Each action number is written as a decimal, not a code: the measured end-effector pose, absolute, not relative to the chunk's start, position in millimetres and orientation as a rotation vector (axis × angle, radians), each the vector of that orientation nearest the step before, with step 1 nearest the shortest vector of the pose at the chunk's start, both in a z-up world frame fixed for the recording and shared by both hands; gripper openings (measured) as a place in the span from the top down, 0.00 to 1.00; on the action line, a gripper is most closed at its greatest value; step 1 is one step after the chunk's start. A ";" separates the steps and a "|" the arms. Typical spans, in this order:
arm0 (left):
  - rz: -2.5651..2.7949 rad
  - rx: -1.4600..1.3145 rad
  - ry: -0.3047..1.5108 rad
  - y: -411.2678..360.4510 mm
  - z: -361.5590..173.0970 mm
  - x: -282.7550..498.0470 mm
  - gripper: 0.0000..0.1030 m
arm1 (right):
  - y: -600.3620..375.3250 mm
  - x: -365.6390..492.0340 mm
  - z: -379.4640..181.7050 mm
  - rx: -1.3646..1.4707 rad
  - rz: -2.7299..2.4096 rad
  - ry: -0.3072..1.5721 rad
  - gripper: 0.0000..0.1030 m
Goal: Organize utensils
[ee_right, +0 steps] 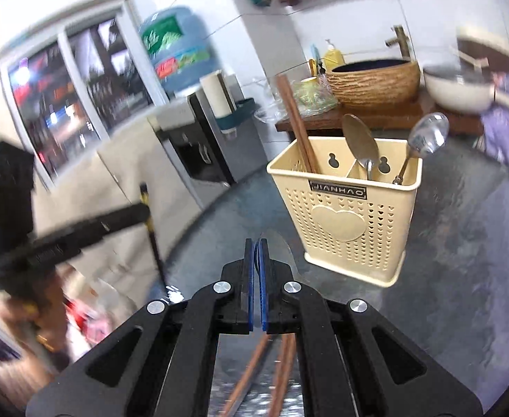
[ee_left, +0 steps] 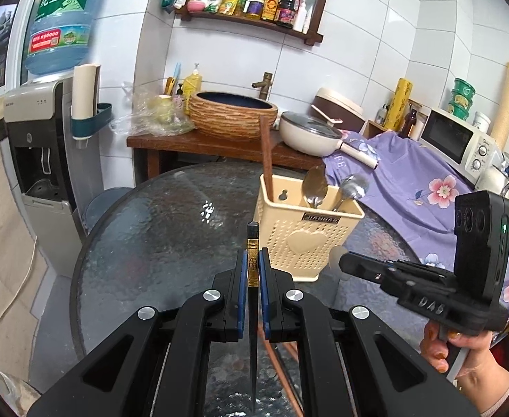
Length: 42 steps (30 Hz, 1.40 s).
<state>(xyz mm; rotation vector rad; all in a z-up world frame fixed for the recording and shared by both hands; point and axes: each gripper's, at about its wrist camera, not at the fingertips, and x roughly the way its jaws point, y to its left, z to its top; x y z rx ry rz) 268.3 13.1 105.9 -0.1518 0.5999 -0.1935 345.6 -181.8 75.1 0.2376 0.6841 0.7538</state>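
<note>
Two spoons (ee_left: 331, 189) and one brown chopstick (ee_left: 265, 153) already stand in your cream holder (ee_left: 306, 232). Your left gripper (ee_left: 253, 271) clamps the black chopstick (ee_left: 253, 278) upright, ready for dropping in; your right gripper (ee_right: 256, 264) is closed, seemingly on nothing.

— What's carrying everything here?

— A round bench with a dark, dimpled glass top (ee_left: 143, 250). It catches a bright glint of light near the middle.

— And what sits right on it?

— A cream plastic perforated utensil holder with a raised heart on its front (ee_left: 310, 239), standing upright toward the far right side of the glass. Nearer us, a few reddish-brown wooden chopsticks (ee_right: 282, 375) lie flat on the top, roughly side by side, partly hidden.

— Anything touching the holder?

— Not that I can make out; the chopsticks lie apart from it.
</note>
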 end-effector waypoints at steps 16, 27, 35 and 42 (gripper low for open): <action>-0.289 -0.143 0.496 -17.9 189.3 281.7 0.94 | -204.5 343.8 152.5 0.384 0.814 0.595 0.97; -0.232 -0.128 0.347 -36.0 279.1 312.6 0.94 | -220.1 385.1 229.1 0.454 0.746 0.445 0.97; -0.157 -0.163 0.325 -47.0 264.6 364.6 0.94 | -223.7 423.7 197.0 0.495 0.674 0.485 0.97; -0.142 -0.179 0.440 -48.5 210.0 391.3 0.94 | -231.0 436.8 152.7 0.523 0.637 0.553 0.97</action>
